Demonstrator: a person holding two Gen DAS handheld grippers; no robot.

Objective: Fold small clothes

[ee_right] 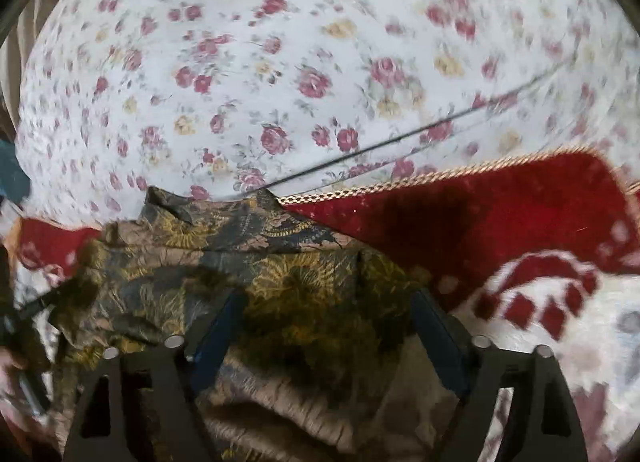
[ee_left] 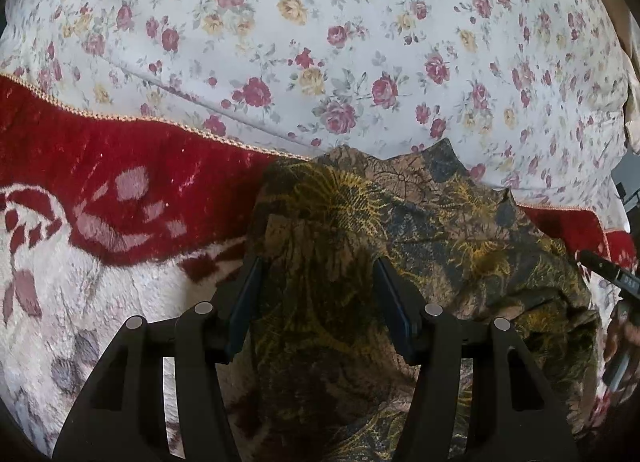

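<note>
On the bed: I saw the brown-and-gold patterned garment crumpled across the red-and-cream blanket, beside the floral sheet.
Left gripper: jaws spread over the cloth, pinching nothing.
Right gripper: jaws spread, likewise empty.

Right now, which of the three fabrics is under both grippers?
The dark garment with yellow leaf print, crumpled on the red-and-white blanket; the rose-print sheet lies beyond it.

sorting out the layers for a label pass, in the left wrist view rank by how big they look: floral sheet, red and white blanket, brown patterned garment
1. floral sheet, filling the upper half.
2 and 3. red and white blanket and brown patterned garment cover similar areas; the garment lies nearest the camera and partly hides the blanket, so no ranking between them.
</note>
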